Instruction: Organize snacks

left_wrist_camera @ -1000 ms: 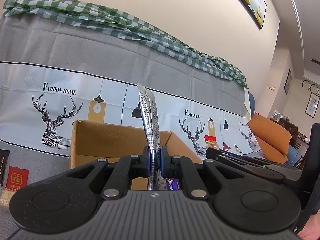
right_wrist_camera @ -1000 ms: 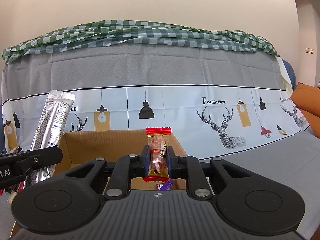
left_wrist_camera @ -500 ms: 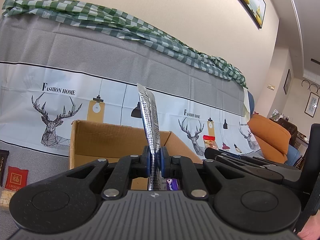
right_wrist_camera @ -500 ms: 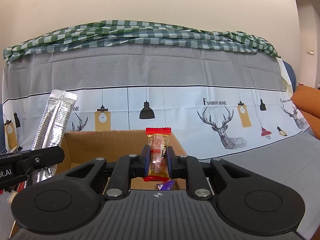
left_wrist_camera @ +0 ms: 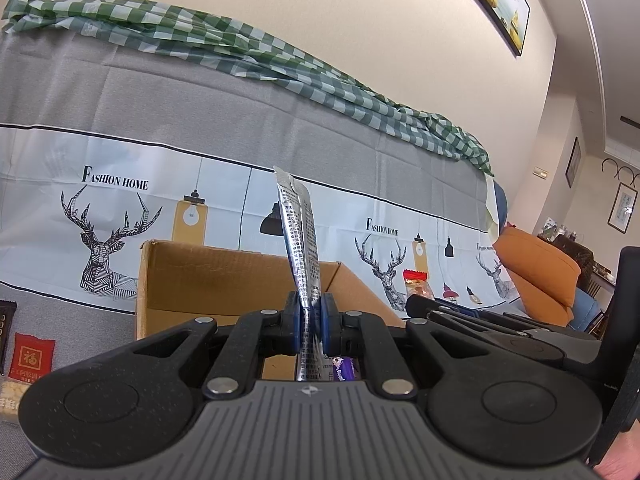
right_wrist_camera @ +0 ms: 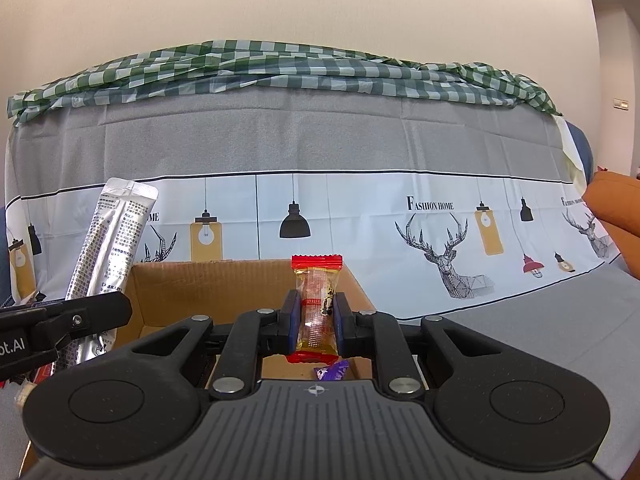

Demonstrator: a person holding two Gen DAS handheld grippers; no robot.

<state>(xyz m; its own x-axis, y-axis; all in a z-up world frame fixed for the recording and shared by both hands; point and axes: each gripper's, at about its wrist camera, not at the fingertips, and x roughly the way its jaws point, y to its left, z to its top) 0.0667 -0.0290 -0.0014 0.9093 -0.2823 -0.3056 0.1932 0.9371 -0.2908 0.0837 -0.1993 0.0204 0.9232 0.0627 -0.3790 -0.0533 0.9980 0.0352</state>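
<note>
Cardboard box (right_wrist_camera: 248,292): open-topped, just beyond and below both tongs.
Silver sachet (left_wrist_camera: 301,248): upright, long axis vertical, pinched in left tongs (left_wrist_camera: 308,320).
Red-ended candy (right_wrist_camera: 317,308): upright, clamped in right tongs (right_wrist_camera: 316,326), nearer the box centre.

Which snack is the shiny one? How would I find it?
Look for the open cardboard box in front of the deer-print cloth. Just above its near edge, the left gripper pinches the silver stick pack, standing upright. It is long, thin and covered in tiny black print, unlike the short red-ended candy beside it.
</note>
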